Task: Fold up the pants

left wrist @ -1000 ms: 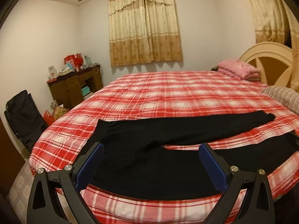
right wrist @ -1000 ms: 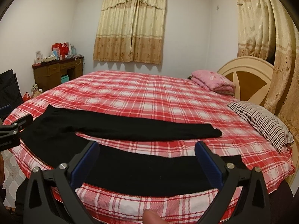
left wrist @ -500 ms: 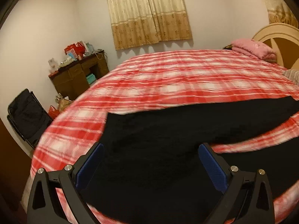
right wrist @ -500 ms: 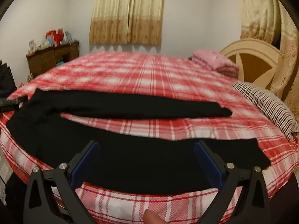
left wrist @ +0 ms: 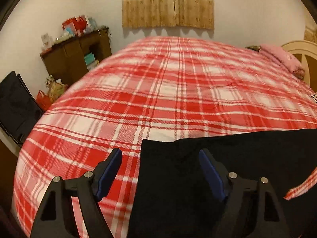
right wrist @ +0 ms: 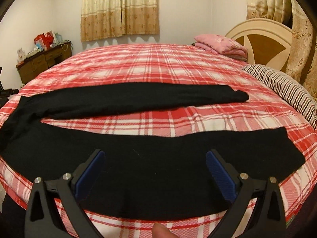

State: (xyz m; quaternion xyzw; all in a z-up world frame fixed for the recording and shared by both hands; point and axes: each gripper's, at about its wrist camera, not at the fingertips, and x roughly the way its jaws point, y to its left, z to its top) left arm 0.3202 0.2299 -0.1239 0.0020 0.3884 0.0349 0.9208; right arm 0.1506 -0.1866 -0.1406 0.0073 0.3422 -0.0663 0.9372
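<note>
The black pants point(right wrist: 126, 158) lie spread on the bed point(left wrist: 178, 91), and with the left gripper point(left wrist: 160, 170) just closing around the waist corner but not pinching yet, and the right gripper point(right wrist: 154, 170) wide and empty, the fingers might grab the blanket too.

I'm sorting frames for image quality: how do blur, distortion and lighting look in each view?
Left wrist view: slight motion blur on the dresser clutter, fisheye bulge in the plaid bedspread, warm dim light, and the black pants show no detail. Right wrist view: sharper, same bulge, dark corner vignette, pants equally featureless.
</note>
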